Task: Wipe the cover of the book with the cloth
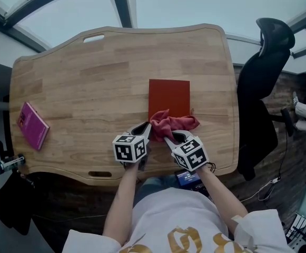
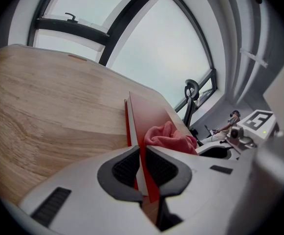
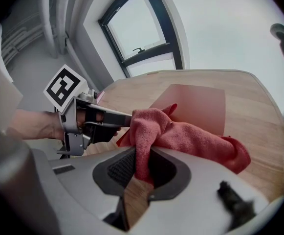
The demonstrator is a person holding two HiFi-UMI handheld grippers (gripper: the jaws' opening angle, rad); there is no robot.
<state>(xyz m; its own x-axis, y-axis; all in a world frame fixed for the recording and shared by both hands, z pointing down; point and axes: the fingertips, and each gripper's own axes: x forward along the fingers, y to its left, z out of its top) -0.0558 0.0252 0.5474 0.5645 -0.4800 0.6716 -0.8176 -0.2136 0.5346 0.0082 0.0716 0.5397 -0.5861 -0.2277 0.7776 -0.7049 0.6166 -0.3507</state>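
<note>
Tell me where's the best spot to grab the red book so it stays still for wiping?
Probably its near left corner, coming in from the person's side. The book is thin and wide, so only an edge fits between jaws, and that corner leaves the cover free for the cloth. The left gripper is shut there, the right gripper on the cloth.

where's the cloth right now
In the head view the cloth lies bunched on the near edge of the red book, right of table centre, pinched in the jaws of the right gripper, the left gripper just to its left.
</note>
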